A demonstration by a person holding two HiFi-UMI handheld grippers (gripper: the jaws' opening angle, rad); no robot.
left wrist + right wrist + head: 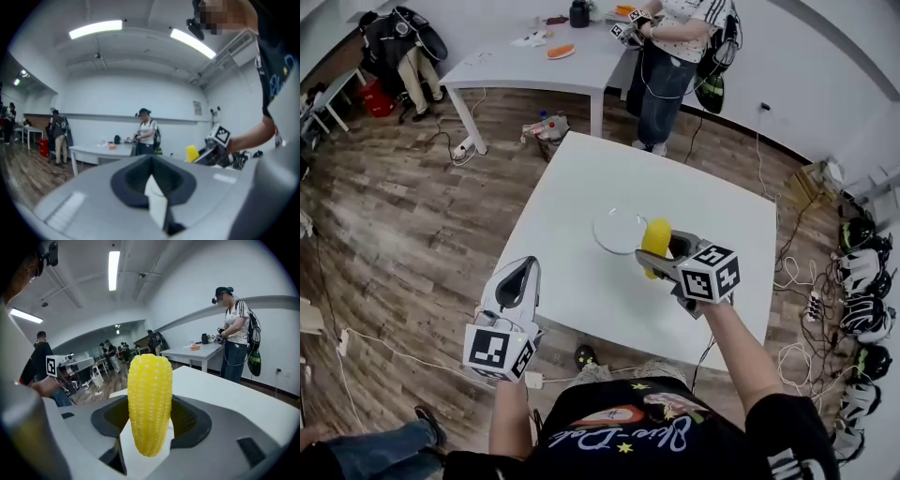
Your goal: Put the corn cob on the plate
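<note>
Right tool (667,255) clamped on corn cob (655,236), mid-carry. Next: shift frame-left over plate (614,230), lower, release. Left tool (521,274) closed, empty.

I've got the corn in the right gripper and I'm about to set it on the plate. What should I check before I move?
1. Grip on the corn cob: ok. The right gripper has its jaws shut on the cob's sides.
2. Plate free to receive it: ok. Nothing lies on it.
3. Cob over the plate's middle: not ok. The head view shows it at the plate's right edge.
4. Height of the cob above the plate: cannot tell.
5. Left gripper out of the way: ok. It is shut, empty and off the left edge of the table.
</note>
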